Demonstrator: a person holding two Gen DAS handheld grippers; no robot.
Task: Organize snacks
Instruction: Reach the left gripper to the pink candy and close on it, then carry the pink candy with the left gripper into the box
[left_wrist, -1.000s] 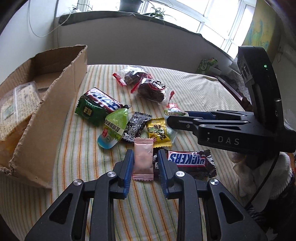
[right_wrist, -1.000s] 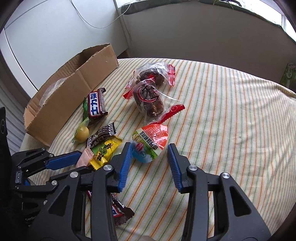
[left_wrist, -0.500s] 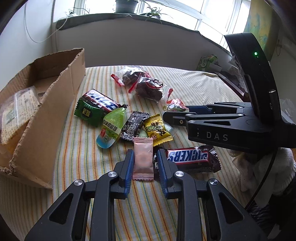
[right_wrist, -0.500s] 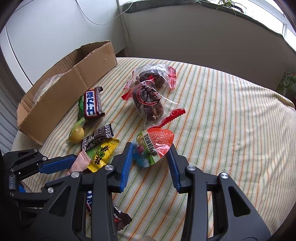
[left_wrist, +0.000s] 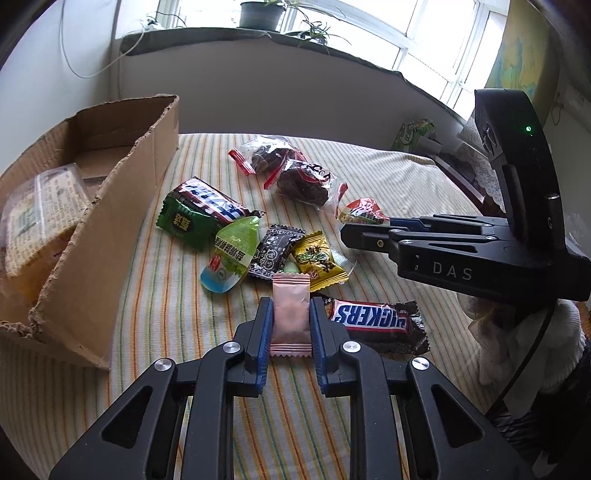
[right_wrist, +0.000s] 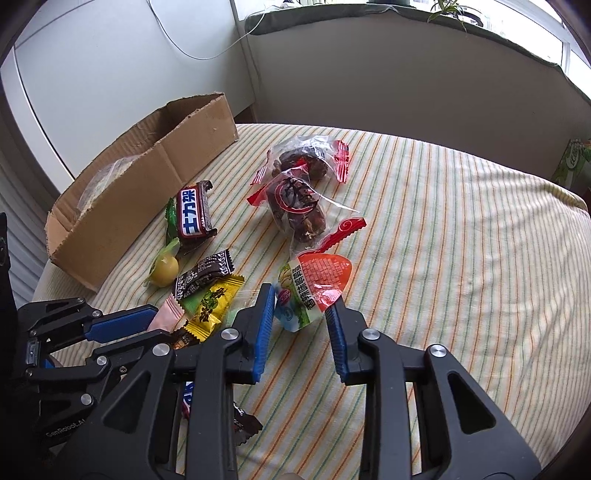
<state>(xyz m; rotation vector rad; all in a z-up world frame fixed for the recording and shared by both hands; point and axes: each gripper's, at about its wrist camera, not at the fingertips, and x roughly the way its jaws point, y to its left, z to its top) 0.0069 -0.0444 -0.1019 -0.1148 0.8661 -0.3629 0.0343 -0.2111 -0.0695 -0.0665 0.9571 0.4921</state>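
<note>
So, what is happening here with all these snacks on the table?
A person is sorting loose snacks on a striped tablecloth with a hand-held gripper in each hand. The left hand-held gripper is shut on a pink candy packet that lies beside a Snickers bar. The right hand-held gripper is closing around a red and green jelly cup. A cardboard box at the table's left side holds one clear packet; the other snacks are still outside it.

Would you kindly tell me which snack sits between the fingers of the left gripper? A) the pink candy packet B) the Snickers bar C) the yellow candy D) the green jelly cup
A: the left gripper is shut on the pink candy packet, with the Snickers bar lying just beside it on the striped cloth.
</note>
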